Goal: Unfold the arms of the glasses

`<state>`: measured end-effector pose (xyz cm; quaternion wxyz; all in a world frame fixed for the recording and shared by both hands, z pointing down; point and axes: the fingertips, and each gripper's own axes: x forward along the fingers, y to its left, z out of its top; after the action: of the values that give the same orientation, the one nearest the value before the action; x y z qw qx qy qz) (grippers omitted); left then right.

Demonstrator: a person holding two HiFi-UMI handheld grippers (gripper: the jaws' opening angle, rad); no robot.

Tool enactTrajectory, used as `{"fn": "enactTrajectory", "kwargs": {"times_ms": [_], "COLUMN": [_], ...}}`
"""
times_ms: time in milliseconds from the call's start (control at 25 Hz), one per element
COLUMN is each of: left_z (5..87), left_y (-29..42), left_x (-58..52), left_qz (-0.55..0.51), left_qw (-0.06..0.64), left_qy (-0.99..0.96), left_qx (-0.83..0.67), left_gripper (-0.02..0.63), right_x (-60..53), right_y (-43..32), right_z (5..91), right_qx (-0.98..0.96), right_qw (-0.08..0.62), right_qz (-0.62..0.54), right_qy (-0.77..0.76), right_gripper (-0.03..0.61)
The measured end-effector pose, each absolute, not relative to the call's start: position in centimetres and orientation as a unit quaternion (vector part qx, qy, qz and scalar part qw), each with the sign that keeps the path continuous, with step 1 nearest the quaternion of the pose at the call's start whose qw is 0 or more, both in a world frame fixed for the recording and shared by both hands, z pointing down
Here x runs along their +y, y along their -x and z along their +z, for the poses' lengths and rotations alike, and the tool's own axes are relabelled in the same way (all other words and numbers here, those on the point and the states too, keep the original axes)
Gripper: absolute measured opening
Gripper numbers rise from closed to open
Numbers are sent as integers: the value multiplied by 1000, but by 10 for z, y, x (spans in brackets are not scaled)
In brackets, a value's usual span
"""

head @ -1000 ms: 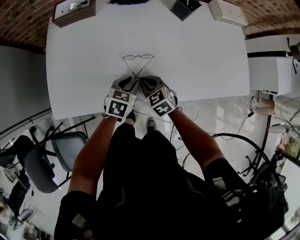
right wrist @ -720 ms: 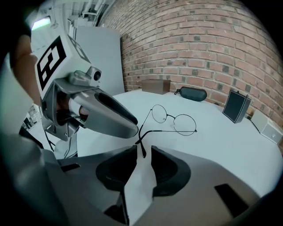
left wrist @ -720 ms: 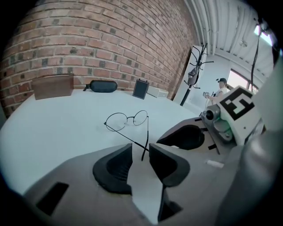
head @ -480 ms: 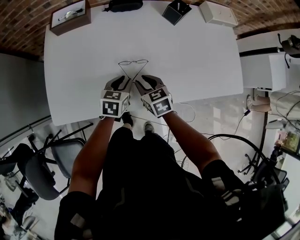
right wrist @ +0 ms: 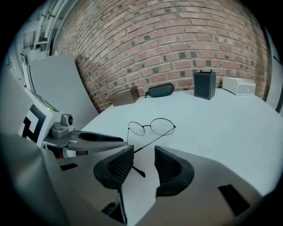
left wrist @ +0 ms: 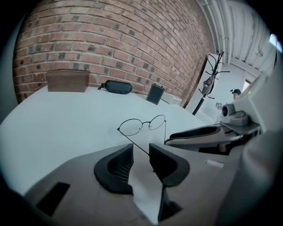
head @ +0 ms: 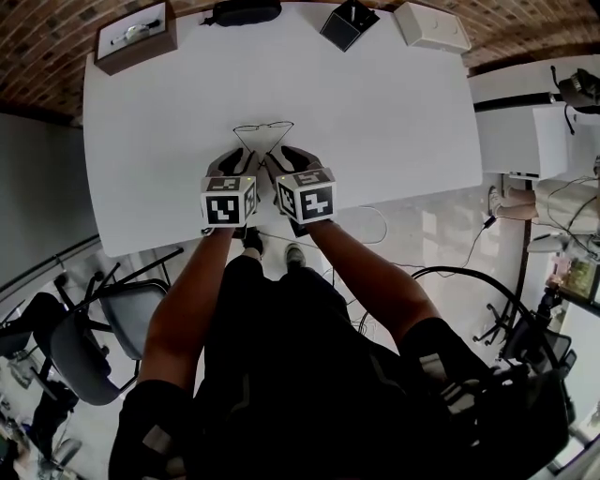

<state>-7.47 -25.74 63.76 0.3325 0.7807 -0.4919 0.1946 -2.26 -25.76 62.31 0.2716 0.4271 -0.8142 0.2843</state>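
White desk (head: 375, 112) carries a pair of thin wire glasses (head: 264, 126) with round lenses, lying just in front of the two grippers. In the head view the two arms of the glasses run toward the person and cross each other.

The left gripper (left wrist: 140, 152) has its jaws spread. One thin arm of the glasses runs into the gap and ends close to the right-hand jaw, but it is not pinched.

The right gripper (right wrist: 143, 156) has jaws that have just been opening. They stand apart, and the dark tip of the other arm lies loose between them.

At the far edge of the desk, well apart from the glasses, stand a brown box (head: 136, 36), a dark case (head: 247, 12), a black box (head: 348, 22) and a white box (head: 431, 25).
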Motion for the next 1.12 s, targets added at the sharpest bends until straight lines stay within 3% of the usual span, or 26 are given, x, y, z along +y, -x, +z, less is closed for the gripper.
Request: {"fn": "enactTrajectory", "kwargs": {"times_ms": [360,640,1120], "left_z": [635,635,637], "left_y": [76,71,81], "left_x": [-257,-255,-256], "left_qz": [219,207,221], "left_qw": [319,327,321], "left_qy": [-785,-784,-782], "left_qx": [-484,-485,-486], "left_gripper": [114,114,114], "right_x": [-259,-263,-264], "right_y": [10,19,7], "right_z": [633,618,634], "right_qx": [-802,-785,-770], "right_qw": [286,228,253], "right_qz": [293,350,353], "right_qy": [-435,-458,-467], "right_gripper": [110,134,150]}}
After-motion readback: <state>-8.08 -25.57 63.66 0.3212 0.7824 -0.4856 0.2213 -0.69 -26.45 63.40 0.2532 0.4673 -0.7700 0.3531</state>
